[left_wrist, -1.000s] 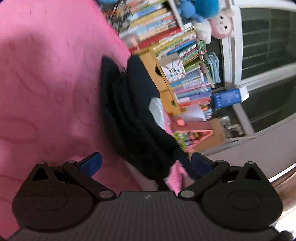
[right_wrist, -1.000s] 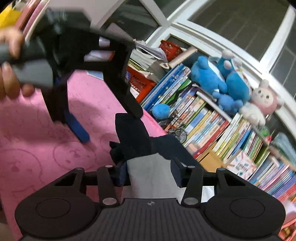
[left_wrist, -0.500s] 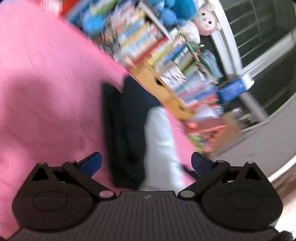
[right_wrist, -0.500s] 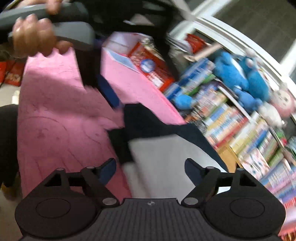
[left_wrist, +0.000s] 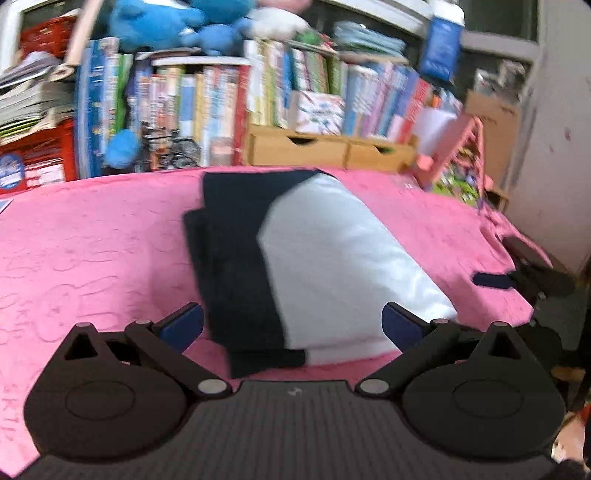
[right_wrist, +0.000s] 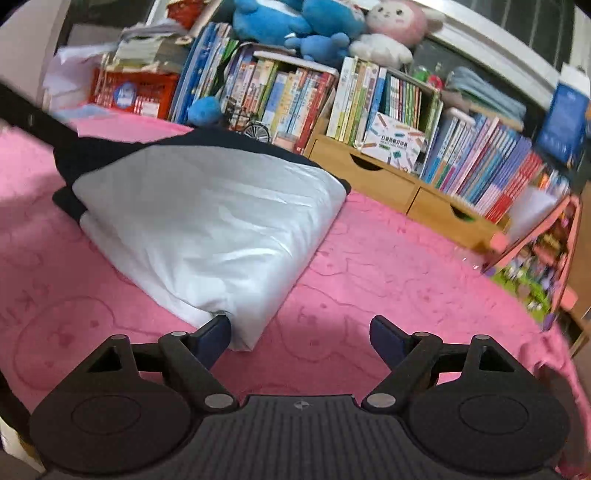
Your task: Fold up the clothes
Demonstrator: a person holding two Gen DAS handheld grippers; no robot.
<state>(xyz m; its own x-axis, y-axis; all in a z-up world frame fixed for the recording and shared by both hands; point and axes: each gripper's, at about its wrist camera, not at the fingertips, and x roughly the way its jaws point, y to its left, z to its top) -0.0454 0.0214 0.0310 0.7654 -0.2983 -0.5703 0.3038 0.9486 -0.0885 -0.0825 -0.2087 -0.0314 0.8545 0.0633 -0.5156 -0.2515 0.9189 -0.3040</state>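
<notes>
A folded garment, white with a dark navy part, lies flat on the pink blanket. My left gripper is open just short of the garment's near edge, holding nothing. In the right wrist view the white fold lies ahead and to the left on the blanket. My right gripper stands wide and its jaws are closing slightly. The garment's near corner sits just inside its left finger, and the pads do not press on it. The right gripper's blue fingertip shows at the blanket's right edge.
A wall of books and wooden drawers line the blanket's far side, with plush toys on top. A red crate stands at the far left and a pink toy house at the right.
The right gripper let go of the garment, opened and drew back. The left gripper rolled level and pulled away. The garment now lies folded with its white side up.
</notes>
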